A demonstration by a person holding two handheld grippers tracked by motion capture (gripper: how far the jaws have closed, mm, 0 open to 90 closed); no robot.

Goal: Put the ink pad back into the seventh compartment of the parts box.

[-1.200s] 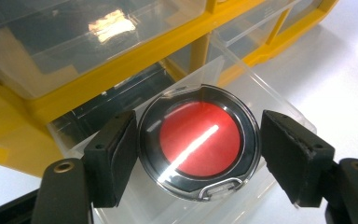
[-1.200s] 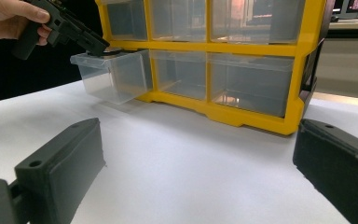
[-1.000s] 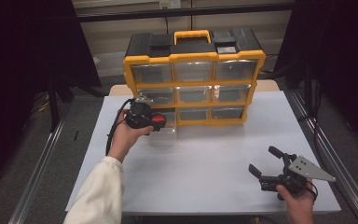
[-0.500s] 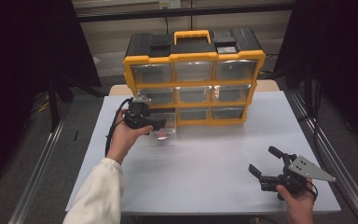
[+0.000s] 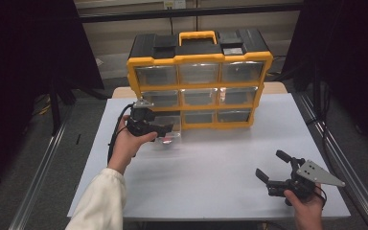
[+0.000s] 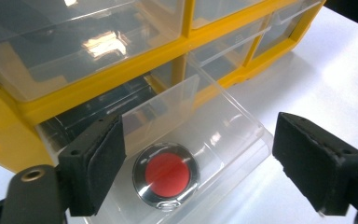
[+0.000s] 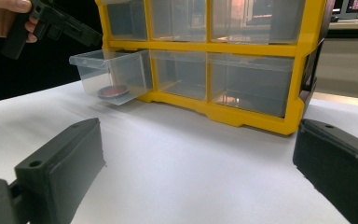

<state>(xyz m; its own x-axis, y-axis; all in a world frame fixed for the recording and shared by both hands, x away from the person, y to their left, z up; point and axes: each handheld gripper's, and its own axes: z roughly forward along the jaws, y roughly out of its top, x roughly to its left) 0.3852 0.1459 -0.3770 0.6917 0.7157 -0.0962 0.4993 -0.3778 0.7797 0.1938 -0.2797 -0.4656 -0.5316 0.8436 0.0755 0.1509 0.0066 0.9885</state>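
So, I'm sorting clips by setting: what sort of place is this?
Probably a lab or test bench set up for recording: a white table ringed by black curtains, bearing a yellow drawer organizer, with a hand-held gripper in each hand.

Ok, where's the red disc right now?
The red disc lies in the pulled-out clear drawer at the organizer's bottom left, just below the open left hand-held gripper.

Yellow cabinet, clear drawers, red disc

Cabinet [image 5: 199,61]: yellow frame, black top, yellow handle. At the cabinet's bottom-left, a clear drawer [image 6: 200,135] holds a disc [image 6: 167,171], red with a silver rim. Cabinet stands on a plain white table [image 5: 211,177]. Both grippers black.
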